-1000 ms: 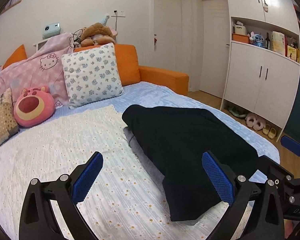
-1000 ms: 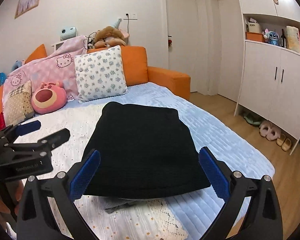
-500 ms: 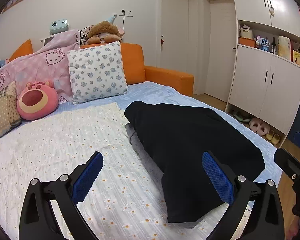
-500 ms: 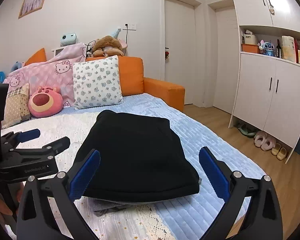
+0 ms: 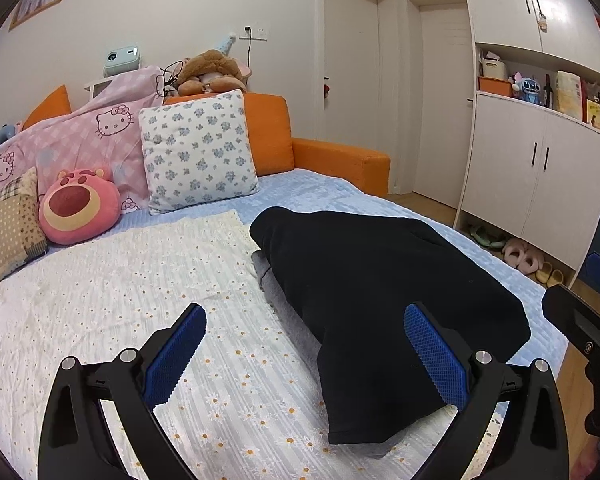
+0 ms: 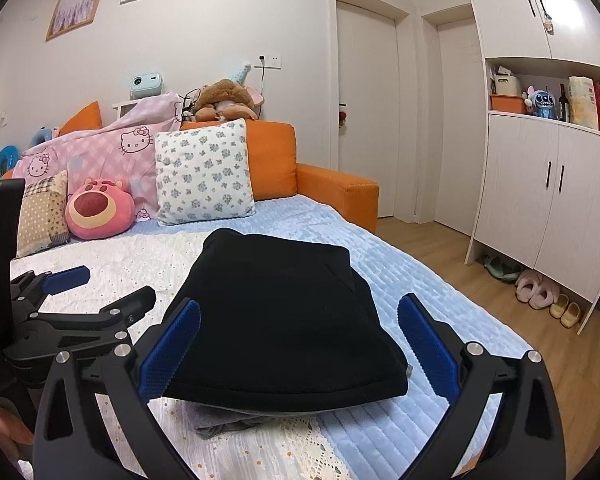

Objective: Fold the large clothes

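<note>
A folded black garment point(image 5: 380, 300) lies on the bed, also in the right wrist view point(image 6: 284, 320). A grey cloth point(image 6: 224, 420) pokes out from under it; it also shows in the left wrist view point(image 5: 268, 276). My left gripper point(image 5: 304, 356) is open and empty, held above the near left edge of the garment. My right gripper point(image 6: 298, 348) is open and empty, held above the garment's near edge. The left gripper also shows at the left of the right wrist view point(image 6: 76, 300).
A white daisy-print sheet point(image 5: 120, 300) covers the blue bed point(image 6: 400, 280). Pillows point(image 5: 198, 152) and a pink plush point(image 5: 80, 204) line the orange sofa back point(image 5: 268, 136). White cabinets point(image 6: 552, 200) and slippers point(image 6: 536, 292) stand on the right.
Both grippers have pulled back and risen a little from the garment; the views have tilted up. The garment has not moved. Both stay open.
</note>
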Demonstrator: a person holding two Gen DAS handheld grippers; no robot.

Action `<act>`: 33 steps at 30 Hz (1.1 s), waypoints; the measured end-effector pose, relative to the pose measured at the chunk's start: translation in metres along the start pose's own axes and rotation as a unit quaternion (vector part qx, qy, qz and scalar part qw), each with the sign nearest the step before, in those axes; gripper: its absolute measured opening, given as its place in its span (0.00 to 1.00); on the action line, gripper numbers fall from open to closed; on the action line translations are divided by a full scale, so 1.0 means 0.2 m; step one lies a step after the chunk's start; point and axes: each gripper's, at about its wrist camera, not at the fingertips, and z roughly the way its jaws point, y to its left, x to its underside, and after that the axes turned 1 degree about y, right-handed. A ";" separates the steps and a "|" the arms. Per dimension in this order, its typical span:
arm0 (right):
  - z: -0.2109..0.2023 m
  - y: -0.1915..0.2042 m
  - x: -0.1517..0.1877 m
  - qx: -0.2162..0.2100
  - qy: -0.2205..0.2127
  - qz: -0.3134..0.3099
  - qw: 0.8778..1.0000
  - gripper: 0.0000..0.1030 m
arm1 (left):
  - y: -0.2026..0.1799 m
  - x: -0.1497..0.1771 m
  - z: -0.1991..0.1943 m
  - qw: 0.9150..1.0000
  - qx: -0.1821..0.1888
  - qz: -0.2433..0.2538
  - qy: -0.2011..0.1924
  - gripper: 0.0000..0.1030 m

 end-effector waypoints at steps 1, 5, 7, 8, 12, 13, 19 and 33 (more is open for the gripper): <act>0.00 0.00 0.00 0.000 0.000 0.001 1.000 0.95 | 0.00 0.00 0.00 1.000 0.000 -0.002 -0.002 0.98; -0.01 0.00 0.00 0.005 -0.001 -0.001 1.000 0.95 | 0.01 0.00 -0.02 1.000 0.003 -0.007 -0.003 0.98; -0.01 0.00 0.00 0.000 0.002 0.002 1.000 0.95 | 0.02 0.00 -0.03 1.000 -0.002 -0.005 -0.006 0.98; -0.01 0.00 0.00 0.000 0.002 0.002 1.000 0.95 | 0.02 0.00 -0.03 1.000 -0.002 -0.006 -0.007 0.98; -0.02 0.00 0.00 0.002 0.002 0.000 1.000 0.95 | 0.03 0.00 -0.04 1.000 -0.001 -0.006 -0.008 0.98; -0.02 0.00 -0.01 0.002 0.001 -0.001 1.000 0.95 | 0.03 0.00 -0.04 1.000 -0.002 -0.006 -0.008 0.98; -0.01 0.01 -0.02 0.003 0.000 -0.003 1.000 0.95 | 0.03 0.00 -0.05 1.000 0.002 -0.005 -0.008 0.98; 0.01 0.02 -0.03 0.001 0.003 -0.007 1.000 0.95 | 0.01 -0.01 -0.05 1.000 -0.005 -0.003 -0.013 0.98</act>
